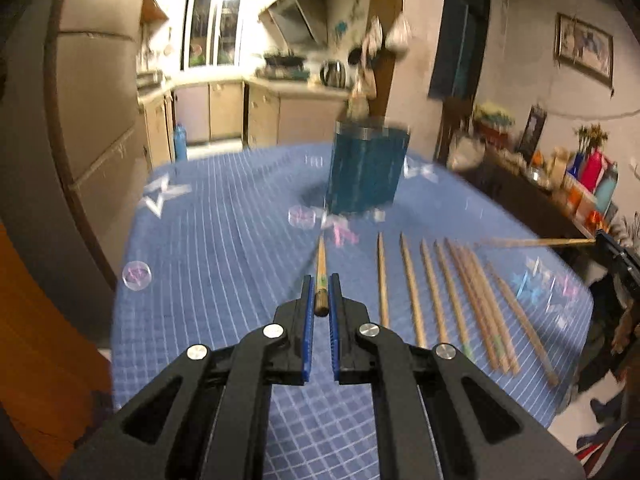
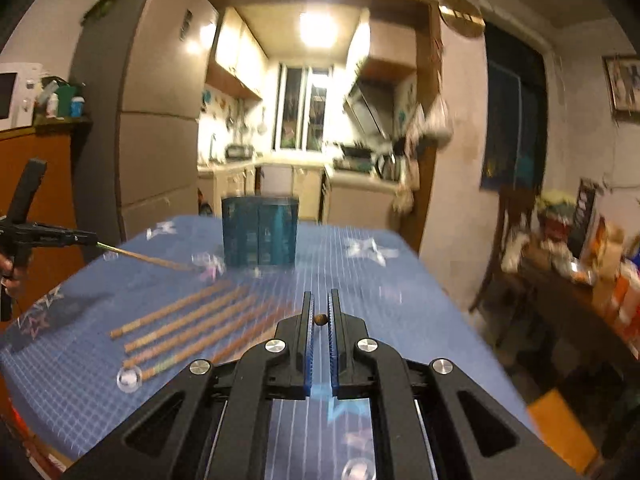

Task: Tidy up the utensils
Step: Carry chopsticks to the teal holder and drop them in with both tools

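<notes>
**Left wrist and right wrist views: one chopstick in each gripper above the blue tabletop**

Left wrist view takes in the tabletop (image 1: 224, 264), spread with a blue checked cloth, and on its far half a tall blue holder (image 1: 366, 170), standing upright (motion blur hides whatever may be inside it). Loose chopsticks (image 1: 452, 304) lie in a row on the cloth to the right, tips pointing away, some touching, well short of the holder.

The left gripper (image 1: 321, 300) is held low over the near part of the cloth, pointing toward the holder. Its jaws are clenched on a chopstick (image 1: 321, 276) near the butt end; the stick runs forward along the fingers, its tip aimed at the holder's base. At the right edge the right gripper (image 1: 618, 248) reaches in level, its own chopstick (image 1: 536, 243) sticking out sideways over the row.

From the right wrist view, the right gripper (image 2: 321, 318) sits above the tabletop with jaws closed on the round end of a chopstick (image 2: 320, 319), seen end-on. The left gripper (image 2: 48, 236) shows at the left edge, held in a hand (image 2: 10, 276).
</notes>
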